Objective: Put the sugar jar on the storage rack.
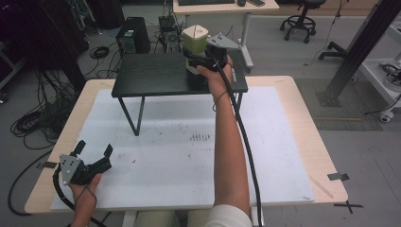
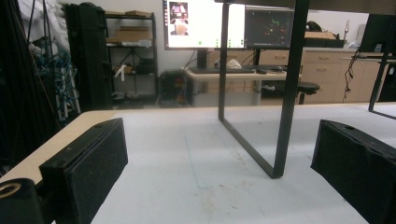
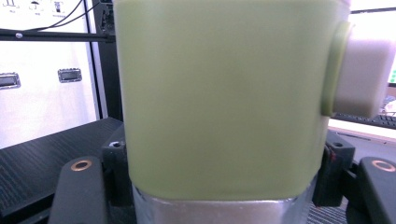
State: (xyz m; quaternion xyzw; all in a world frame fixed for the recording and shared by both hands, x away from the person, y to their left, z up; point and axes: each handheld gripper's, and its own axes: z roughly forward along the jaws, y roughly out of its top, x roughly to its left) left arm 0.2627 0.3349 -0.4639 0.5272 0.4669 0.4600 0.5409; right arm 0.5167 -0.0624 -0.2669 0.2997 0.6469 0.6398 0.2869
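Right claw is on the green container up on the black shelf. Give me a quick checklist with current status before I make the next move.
1. Right claw closed around the green container: ok, jaws sit on both sides low on it.
2. Container upright: ok.
3. Container base resting on the black shelf: cannot tell.
4. Left claw open, holding nothing: ok.
5. Left claw clear of the shelf leg: ok, it sits at the near left corner of the white mat.

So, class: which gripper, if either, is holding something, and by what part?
The right gripper clamps the green container around its lower body, on the black shelf. The left gripper is open and holds nothing.
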